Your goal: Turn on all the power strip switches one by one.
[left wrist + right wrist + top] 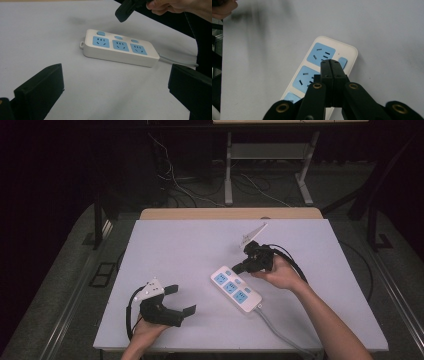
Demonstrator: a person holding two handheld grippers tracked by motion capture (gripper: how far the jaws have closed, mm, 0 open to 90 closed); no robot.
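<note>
A white power strip (236, 289) with three blue sockets and blue switches lies near the middle of the table, its grey cable (280, 335) running toward the front edge. My right gripper (240, 268) is shut with nothing between its jaws and hovers just over the strip's far end. In the right gripper view the closed tips (330, 63) sit above the strip (348, 51), beside a blue switch (343, 61). My left gripper (181, 300) rests open at the front left, pointing at the strip (120, 47). Its wide-set jaws hold nothing, and the right gripper (123, 11) shows beyond.
The pale table top (190, 245) has bare room on the far side and on the left. Behind it stand a wooden edge (230, 213), metal frame legs (229, 170) and loose cables (175, 180) on a dark floor.
</note>
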